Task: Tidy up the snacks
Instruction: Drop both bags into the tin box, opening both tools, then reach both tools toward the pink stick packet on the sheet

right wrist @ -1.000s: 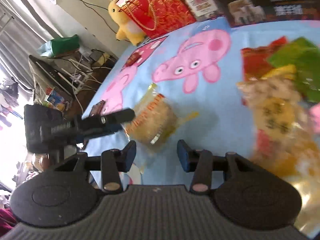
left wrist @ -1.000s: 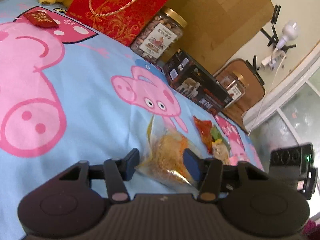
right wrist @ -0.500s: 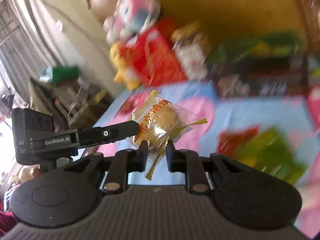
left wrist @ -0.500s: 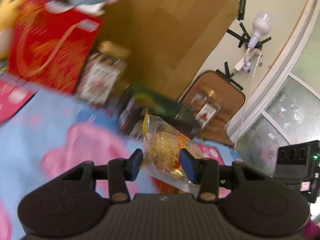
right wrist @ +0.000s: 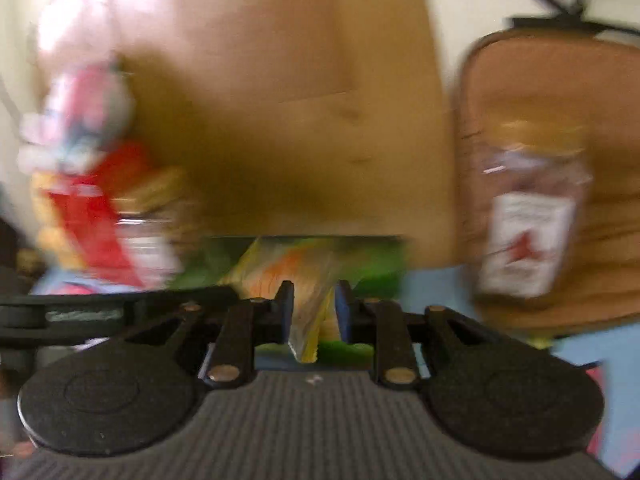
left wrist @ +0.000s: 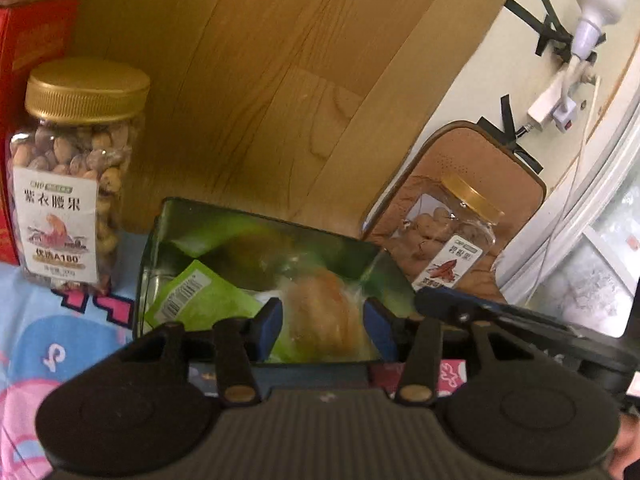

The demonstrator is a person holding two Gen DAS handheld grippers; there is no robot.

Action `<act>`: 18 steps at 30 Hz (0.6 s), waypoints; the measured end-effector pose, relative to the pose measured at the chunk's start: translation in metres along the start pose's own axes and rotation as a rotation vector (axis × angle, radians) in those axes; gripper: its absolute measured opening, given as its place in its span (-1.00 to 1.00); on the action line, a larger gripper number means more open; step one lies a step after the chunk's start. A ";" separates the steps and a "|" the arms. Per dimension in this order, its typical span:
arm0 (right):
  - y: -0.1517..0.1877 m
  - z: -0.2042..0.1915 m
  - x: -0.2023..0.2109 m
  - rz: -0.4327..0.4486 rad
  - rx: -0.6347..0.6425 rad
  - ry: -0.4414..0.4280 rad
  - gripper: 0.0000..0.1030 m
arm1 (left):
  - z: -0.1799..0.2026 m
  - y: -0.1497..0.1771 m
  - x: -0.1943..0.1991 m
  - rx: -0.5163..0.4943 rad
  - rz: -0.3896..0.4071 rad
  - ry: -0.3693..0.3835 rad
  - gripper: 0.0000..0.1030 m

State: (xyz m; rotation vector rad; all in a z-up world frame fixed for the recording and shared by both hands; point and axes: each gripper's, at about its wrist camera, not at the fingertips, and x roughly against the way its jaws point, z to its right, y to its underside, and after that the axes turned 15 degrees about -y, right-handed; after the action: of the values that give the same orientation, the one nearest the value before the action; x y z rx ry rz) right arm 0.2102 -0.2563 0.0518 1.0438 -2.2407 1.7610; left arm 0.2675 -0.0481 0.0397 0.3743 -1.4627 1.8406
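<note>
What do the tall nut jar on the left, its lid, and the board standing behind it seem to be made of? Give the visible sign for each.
Nut jar: probably clear plastic, perhaps glass; the nuts show through its glossy wall, with a paper-like label stuck on.
Lid: gold, ribbed round the edge; metallic-looking, likely coated plastic or metal.
Board: wood or wood-look laminate; brown grain lines, matt.

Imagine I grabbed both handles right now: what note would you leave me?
Left claw: the snack packet sits between its pads over the open box; jaws just eased wider.
Right claw: the same packet's tail is between its pads in a blurred view, grip unclear; jaws just opened.
Already in the box: green packets. The cashew jar and the second jar stand on either side of it.
Left: drop this packet in.
</note>
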 end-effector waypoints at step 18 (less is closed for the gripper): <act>0.112 0.006 0.148 0.023 -0.253 -0.178 -0.31 | 0.001 0.101 0.102 -0.113 -0.094 0.105 -0.11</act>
State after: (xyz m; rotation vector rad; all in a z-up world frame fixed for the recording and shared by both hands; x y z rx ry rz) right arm 0.0359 -0.3169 0.0287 1.1618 -2.5063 1.3918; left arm 0.1272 -0.0188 0.0327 0.2826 -1.4451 1.6701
